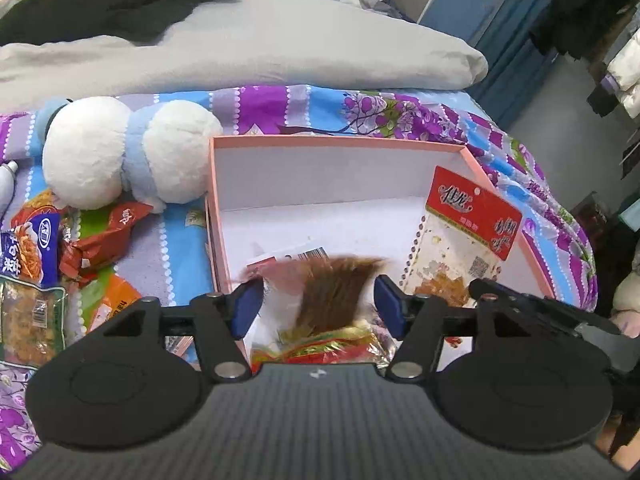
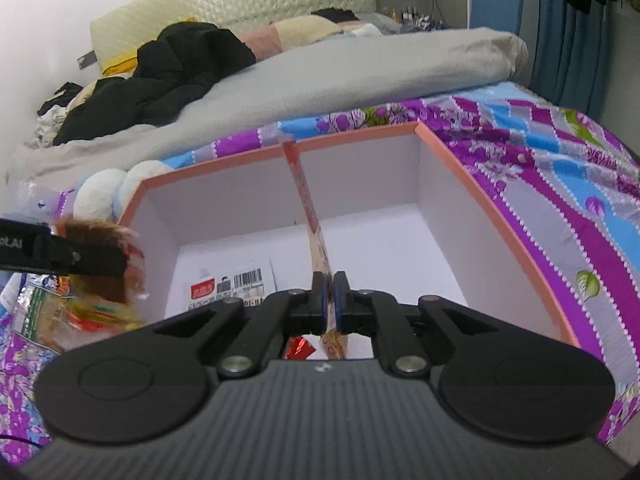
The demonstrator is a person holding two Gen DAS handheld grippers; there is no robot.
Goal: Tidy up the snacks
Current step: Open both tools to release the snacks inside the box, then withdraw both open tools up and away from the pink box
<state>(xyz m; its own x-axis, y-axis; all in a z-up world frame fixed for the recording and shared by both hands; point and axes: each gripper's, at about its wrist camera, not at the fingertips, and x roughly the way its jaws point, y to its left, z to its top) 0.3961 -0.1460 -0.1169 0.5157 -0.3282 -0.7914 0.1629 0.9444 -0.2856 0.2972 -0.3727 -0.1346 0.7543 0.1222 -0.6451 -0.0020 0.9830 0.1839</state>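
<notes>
The left claw (image 1: 316, 304) stands released above the near edge of the pink box (image 1: 340, 142) on the bed (image 1: 280, 104); a blurred brown snack bag (image 1: 332, 296) lies between its spread jaws, and the pads do not press on it. The right claw (image 2: 330, 300) is clenched on a red-topped clear packet (image 2: 306, 200), which sticks up ahead of it, over the box's inside. More snack packs (image 1: 32, 248) lie on the bed left of the left claw, near a white plush (image 1: 120, 160).
</notes>
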